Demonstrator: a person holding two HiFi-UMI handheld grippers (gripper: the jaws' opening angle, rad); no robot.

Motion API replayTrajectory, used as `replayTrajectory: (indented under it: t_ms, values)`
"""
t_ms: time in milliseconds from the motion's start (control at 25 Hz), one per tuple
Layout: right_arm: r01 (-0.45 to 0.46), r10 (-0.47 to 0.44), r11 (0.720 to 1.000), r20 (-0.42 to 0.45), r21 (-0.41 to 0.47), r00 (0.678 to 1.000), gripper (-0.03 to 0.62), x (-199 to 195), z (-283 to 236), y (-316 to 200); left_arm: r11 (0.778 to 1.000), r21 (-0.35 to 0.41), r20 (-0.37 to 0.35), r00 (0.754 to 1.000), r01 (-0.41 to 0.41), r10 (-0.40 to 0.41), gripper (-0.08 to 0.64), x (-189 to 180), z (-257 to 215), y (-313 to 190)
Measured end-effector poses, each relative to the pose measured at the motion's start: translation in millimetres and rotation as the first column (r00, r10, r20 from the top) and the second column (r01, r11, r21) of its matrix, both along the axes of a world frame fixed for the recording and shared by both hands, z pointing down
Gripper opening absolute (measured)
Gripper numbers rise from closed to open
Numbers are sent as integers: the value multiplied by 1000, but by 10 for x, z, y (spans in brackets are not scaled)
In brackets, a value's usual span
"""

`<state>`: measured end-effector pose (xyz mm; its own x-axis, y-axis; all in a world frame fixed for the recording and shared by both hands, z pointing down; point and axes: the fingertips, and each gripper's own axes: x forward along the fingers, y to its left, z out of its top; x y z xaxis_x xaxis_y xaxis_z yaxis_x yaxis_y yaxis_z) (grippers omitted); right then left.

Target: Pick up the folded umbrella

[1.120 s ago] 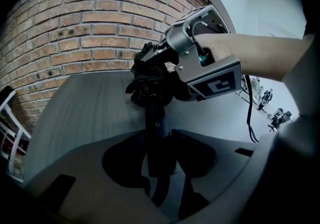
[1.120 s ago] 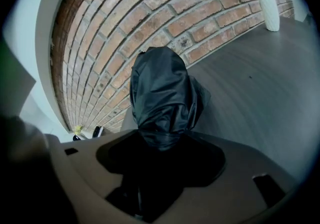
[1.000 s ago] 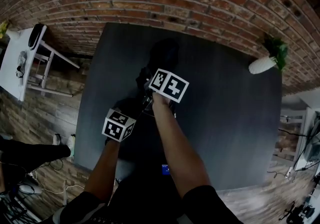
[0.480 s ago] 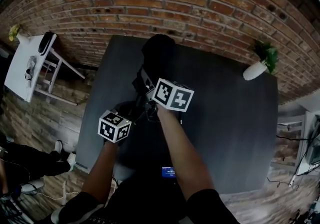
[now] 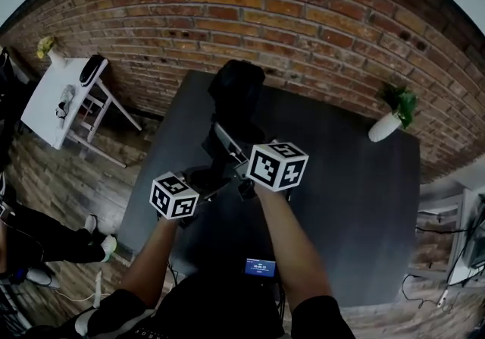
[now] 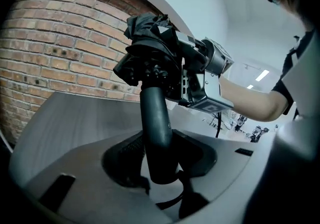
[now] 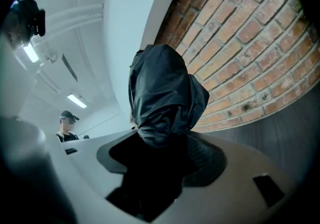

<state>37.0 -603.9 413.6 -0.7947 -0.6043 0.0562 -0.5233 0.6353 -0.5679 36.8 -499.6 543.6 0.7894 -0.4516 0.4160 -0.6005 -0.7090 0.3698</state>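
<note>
Holding 1 folded umbrella (image 5: 236,93) | left tool (image 6: 159,165) clamps handle (image 6: 154,118) | right tool (image 7: 161,165) clamps canopy (image 7: 165,92) | tools: 2

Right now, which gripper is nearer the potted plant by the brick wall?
Right. The right gripper, clamped on the umbrella at its canopy, sits toward the potted plant; the left gripper, on the handle, is farther off.

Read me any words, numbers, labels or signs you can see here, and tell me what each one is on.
Nothing is readable.
Small lit screen near the person's body: characters too small to read.
Left marker cube and right marker cube: black-and-white patterns, no words.
</note>
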Motion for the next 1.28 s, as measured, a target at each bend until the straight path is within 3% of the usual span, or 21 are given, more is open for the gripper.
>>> replayTrajectory:
  t_ms: [280, 520, 1280]
  values:
    - [169, -167, 973, -27, 155, 986, 273, -118, -373, 536, 989, 58, -78, 987, -136, 141, 156, 234, -194, 380]
    - [206, -202, 961, -41, 183, 978, 275, -64, -419, 813, 988, 74, -163, 976, -137, 148, 146, 324, -250, 613]
    - [231, -233, 959, -8, 164, 972, 275, 173, -475, 1371, 993, 49, -128, 985, -110, 116, 144, 515, -320, 1193]
